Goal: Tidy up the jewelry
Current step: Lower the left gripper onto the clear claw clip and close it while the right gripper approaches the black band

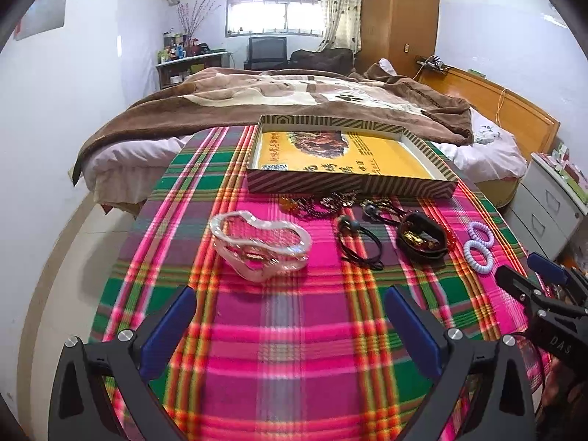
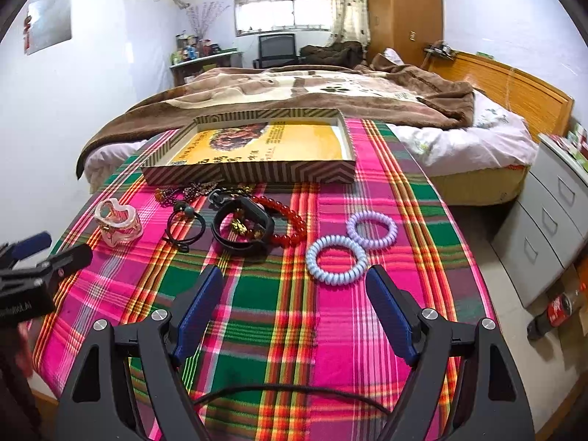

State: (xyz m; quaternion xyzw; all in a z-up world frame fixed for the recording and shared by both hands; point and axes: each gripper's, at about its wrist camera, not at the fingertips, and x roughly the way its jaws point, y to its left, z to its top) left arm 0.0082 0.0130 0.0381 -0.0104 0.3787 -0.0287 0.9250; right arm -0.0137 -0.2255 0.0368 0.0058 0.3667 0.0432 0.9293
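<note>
Jewelry lies in a loose row across the worktop (image 2: 330,330), which is covered by a pink, green and orange plaid cloth, just in front of a shallow striped cardboard box (image 2: 253,172) with a yellow printed sheet inside. At the left stands a clear pinkish heart-shaped glass dish (image 1: 261,246); next come black elastic hair ties with a small grey bead (image 2: 183,228), then a tangle of dark beaded chains with amber bits (image 2: 187,189) close against the box wall. Further right sits a black band looped around some gold trinkets (image 2: 240,229), touching a red round-bead bracelet (image 2: 290,220). Right of these lie a pale blue spiral coil hair tie (image 2: 336,259) and a lilac spiral coil hair tie (image 2: 372,228), touching each other. The left hand-held gripper (image 1: 288,327) hovers low over the cloth, level and pointing toward the glass dish, its blue-padded jaws spread wide and holding nothing. The right hand-held gripper (image 2: 296,307) hovers likewise, aimed at the blue coil tie, jaws wide apart and empty. Behind the worktop is a bed with a brown blanket (image 1: 294,103).
</note>
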